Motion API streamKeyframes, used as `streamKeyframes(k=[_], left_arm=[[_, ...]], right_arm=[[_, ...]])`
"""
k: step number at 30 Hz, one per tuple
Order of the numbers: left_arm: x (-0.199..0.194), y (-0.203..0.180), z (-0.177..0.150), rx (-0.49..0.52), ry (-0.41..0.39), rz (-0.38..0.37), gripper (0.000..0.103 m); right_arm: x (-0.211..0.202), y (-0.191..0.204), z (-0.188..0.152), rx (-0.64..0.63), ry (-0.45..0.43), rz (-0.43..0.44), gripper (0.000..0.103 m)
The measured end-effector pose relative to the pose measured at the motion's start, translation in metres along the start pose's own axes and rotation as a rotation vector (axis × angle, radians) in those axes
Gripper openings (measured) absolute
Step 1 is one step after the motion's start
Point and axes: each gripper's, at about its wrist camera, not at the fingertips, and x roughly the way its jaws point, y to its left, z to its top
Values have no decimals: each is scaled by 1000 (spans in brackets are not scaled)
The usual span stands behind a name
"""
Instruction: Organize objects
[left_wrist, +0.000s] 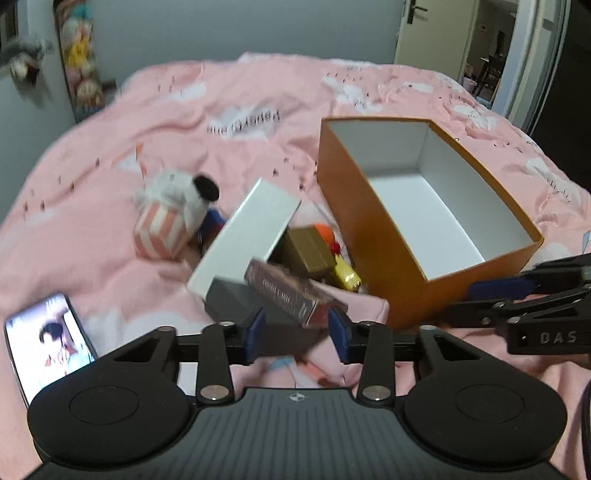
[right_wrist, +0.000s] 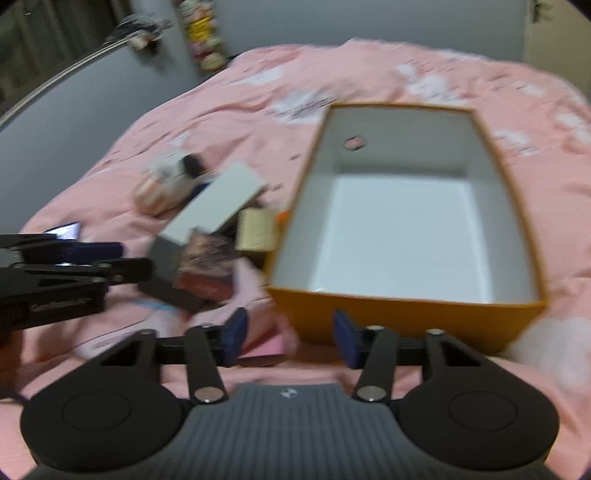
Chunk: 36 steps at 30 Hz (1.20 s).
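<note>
Left gripper (left_wrist: 296, 338) jaws wide by the dark box (left_wrist: 236, 304) — right gripper (right_wrist: 290, 339) jaws wide too — orange box (left_wrist: 373, 236) at two o'clock.

orange box (right_wrist: 402, 317) interior open, clutter (left_wrist: 280, 266) left

The left gripper (left_wrist: 296, 334) is straddling a dark grey rectangular box (left_wrist: 236, 304) — jaws spread — beside an open orange cardboard box (left_wrist: 373, 236).

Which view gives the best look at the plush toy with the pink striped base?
The left wrist view: the plush toy is fairly sharp, showing its striped base and black ear. In the right wrist view it is smaller, motion-blurred and partly behind the white box.
</note>
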Motion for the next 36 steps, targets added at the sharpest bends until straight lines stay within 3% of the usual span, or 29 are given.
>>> streamKeyframes(k=[6,8,12,17,19,25,29,36], left_arm=[[6,40,1,-208,52,-26,43],[8,45,1,-230,65,-38,38],[12,45,0,-235,65,-48,37],[21,56,2,-286,48,-11,36],[24,62,2,-319,52,-25,34],[30,74,3,-374,59,-42,34],[31,73,3,-374,62,-50,34],[32,56,-2,-280,110,-62,34]], right_arm=[[12,22,20,-76,68,154,30],[18,34,28,-125,90,173,28],[41,58,36,-239,139,159,22],[62,71,51,-281,143,141,27],[70,77,57,-306,146,138,38],[86,92,60,-416,201,120,39],[90,88,57,-445,268,122,39],[114,95,32,-552,402,90,42]])
